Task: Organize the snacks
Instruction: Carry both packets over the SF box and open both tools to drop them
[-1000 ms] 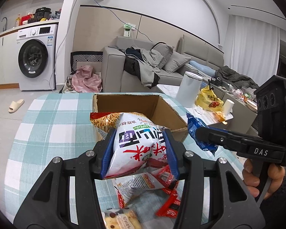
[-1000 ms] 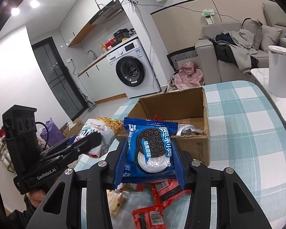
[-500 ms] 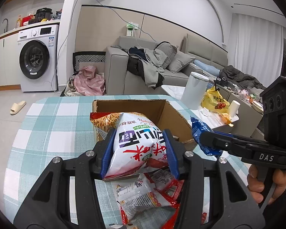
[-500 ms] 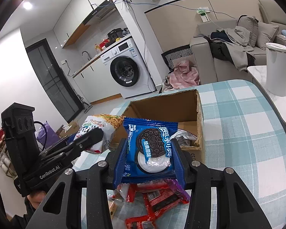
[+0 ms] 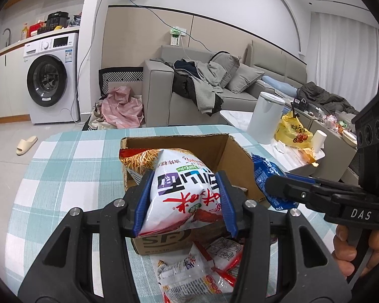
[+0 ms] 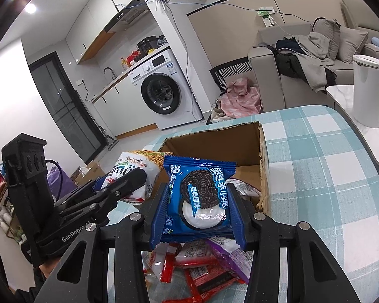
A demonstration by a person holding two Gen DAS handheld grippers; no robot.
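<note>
Room: checked teal-and-white tablecloth (image 5: 63, 166) under my rig; washing machine (image 5: 50, 80) and grey sofa (image 5: 214, 88) behind.
Box: open cardboard box (image 5: 224, 149) on the cloth, a packet already lying inside it.
Left gripper (image 5: 183, 202): my blue pads are clamped on a white noodle-snack bag (image 5: 182, 189), held above the box's near wall.
Right gripper (image 6: 198, 210): pinched on a blue Oreo packet (image 6: 202, 199), at the box's near edge.
Loose snacks: red and white wrappers (image 6: 204, 272) piled on the cloth, just below both grippers.
</note>
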